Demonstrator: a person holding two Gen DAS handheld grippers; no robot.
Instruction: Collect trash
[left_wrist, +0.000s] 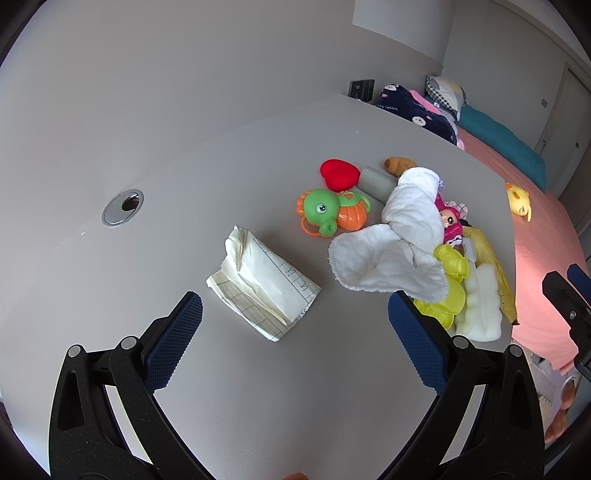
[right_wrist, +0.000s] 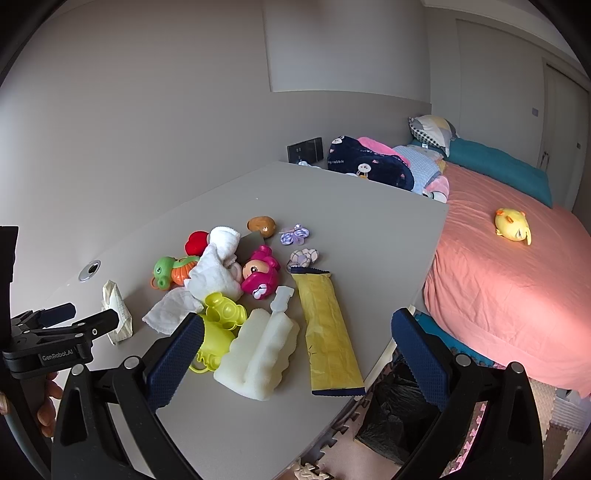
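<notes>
A crumpled lined paper (left_wrist: 262, 284) lies on the grey table (left_wrist: 221, 166), just ahead of my open, empty left gripper (left_wrist: 295, 328); it also shows in the right wrist view (right_wrist: 117, 310). A long yellow wrapper (right_wrist: 328, 328) lies near the table's right edge, with white foam (right_wrist: 258, 354) beside it. My right gripper (right_wrist: 295, 347) is open and empty, hovering above the foam and wrapper. The left gripper (right_wrist: 79, 317) shows at the left of the right wrist view. A black trash bag (right_wrist: 399, 402) sits on the floor below the table edge.
Toys are piled mid-table: a green seahorse (left_wrist: 325, 212), red heart (left_wrist: 339, 174), pink doll (right_wrist: 260, 275), yellow moulds (right_wrist: 221, 321), white cloth (left_wrist: 391, 247). A cable hole (left_wrist: 122, 206) is at left. A pink bed (right_wrist: 509, 288) stands to the right.
</notes>
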